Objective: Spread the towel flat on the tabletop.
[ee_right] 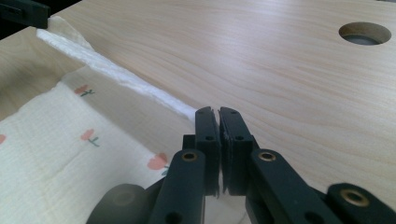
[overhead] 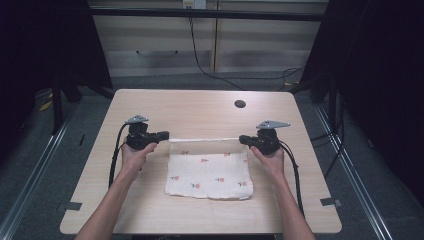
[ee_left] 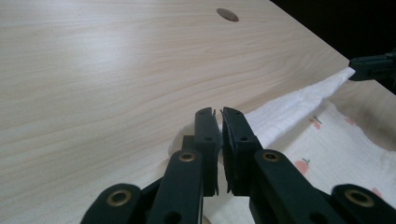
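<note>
A cream cloth (overhead: pixel 210 172) printed with small red flowers lies on the wooden table (overhead: pixel 200 107). Its far edge is lifted and pulled into a taut white strip (ee_left: pixel 299 105) between the two grippers. My left gripper (overhead: pixel 166 135) is shut on the cloth's left far corner, its jaws (ee_left: pixel 219 114) almost touching. My right gripper (overhead: pixel 242 139) is shut on the right far corner, with the strip (ee_right: pixel 116 74) running off from its tips (ee_right: pixel 218 114). The rest of the cloth (ee_right: pixel 56 140) rests flat on the table toward the person. Each gripper view shows the other gripper at the far end of the strip.
A round cable hole (overhead: pixel 240 104) sits in the table's far right part. Bare wood lies beyond the cloth and on both sides. Cables trail from each gripper along the forearms. Past the table are a floor, a black cable and pale cabinet doors.
</note>
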Action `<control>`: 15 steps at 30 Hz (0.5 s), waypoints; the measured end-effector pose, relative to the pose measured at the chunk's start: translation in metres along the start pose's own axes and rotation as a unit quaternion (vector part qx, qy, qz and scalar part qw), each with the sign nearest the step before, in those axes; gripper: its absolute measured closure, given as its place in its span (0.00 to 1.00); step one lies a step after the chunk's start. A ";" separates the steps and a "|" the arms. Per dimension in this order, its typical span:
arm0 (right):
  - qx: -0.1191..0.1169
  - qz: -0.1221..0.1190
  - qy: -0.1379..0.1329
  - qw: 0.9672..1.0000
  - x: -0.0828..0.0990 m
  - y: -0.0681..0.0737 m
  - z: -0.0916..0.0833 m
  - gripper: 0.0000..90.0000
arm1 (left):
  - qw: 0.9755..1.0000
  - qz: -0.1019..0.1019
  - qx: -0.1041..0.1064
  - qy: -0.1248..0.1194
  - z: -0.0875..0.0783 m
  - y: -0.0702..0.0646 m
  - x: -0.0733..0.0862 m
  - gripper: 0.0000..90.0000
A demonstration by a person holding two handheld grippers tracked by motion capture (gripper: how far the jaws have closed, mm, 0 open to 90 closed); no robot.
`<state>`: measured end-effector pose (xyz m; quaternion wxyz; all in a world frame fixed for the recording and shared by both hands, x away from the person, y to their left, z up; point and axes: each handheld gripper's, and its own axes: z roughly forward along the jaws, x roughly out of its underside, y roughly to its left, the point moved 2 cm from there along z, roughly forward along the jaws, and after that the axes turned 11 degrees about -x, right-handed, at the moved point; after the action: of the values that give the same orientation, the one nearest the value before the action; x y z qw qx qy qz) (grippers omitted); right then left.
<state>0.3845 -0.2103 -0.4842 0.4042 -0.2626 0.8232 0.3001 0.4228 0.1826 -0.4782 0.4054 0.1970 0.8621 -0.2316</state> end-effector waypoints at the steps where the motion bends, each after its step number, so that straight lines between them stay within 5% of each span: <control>1: 0.000 0.002 0.000 1.000 0.000 -0.001 0.002 0.97 | 1.000 -0.001 -0.001 -0.001 0.002 0.000 0.000 0.95; 7: 0.007 0.014 -0.002 1.000 0.000 -0.010 0.005 0.90 | 1.000 0.007 -0.002 -0.009 0.003 -0.004 -0.003 0.83; 15: 0.035 0.034 -0.010 0.999 -0.002 -0.017 0.000 0.61 | 1.000 0.011 -0.015 -0.018 -0.004 -0.004 -0.006 0.69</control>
<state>0.3973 -0.2211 -0.4873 0.4114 -0.2170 0.8374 0.2872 0.4221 0.1805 -0.4700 0.4264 0.1962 0.8558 -0.2174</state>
